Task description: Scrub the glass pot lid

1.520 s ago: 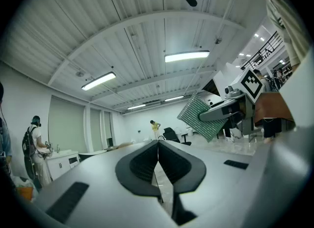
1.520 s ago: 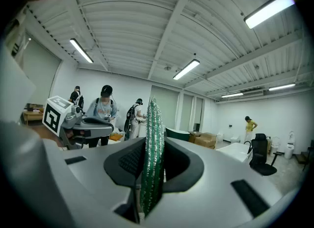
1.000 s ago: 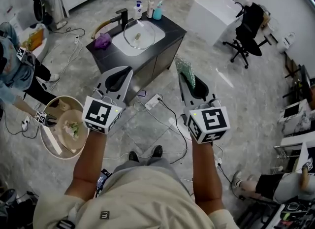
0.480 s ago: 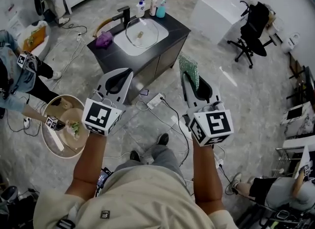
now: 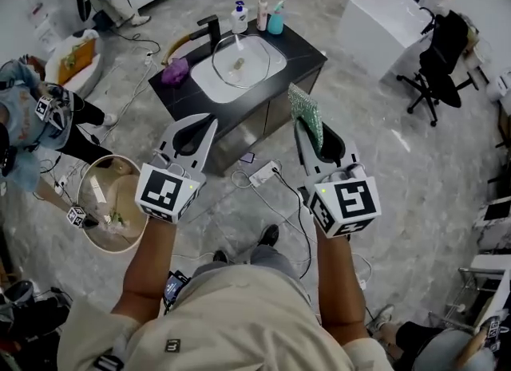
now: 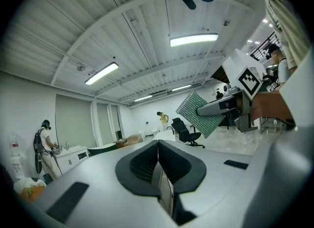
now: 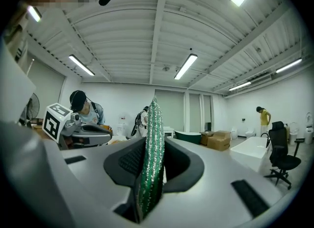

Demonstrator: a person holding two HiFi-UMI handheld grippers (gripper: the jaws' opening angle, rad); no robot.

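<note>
Scrub pad [image 5: 302, 106], green and glittery, stands on edge, clenched between the jaws of my right claw [image 5: 306, 128]. My left claw [image 5: 206, 122] is pressed closed on nothing, its jaws meeting flat. I hold both claws side by side above the floor. Ahead of them, well apart, the glass lid [image 5: 239, 63] lies in the white basin [image 5: 275, 60] of the dark counter [image 5: 307, 52], with the black faucet [image 5: 209, 26] and three bottles [image 5: 259, 13] behind it.

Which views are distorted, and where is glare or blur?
Head view: mild bending at the edges, otherwise sharp. Left gripper view: strong fisheye, dark corners, ceiling lamp blown white. Right gripper view: same fisheye; scrubbing cloth stays sharp.
</note>
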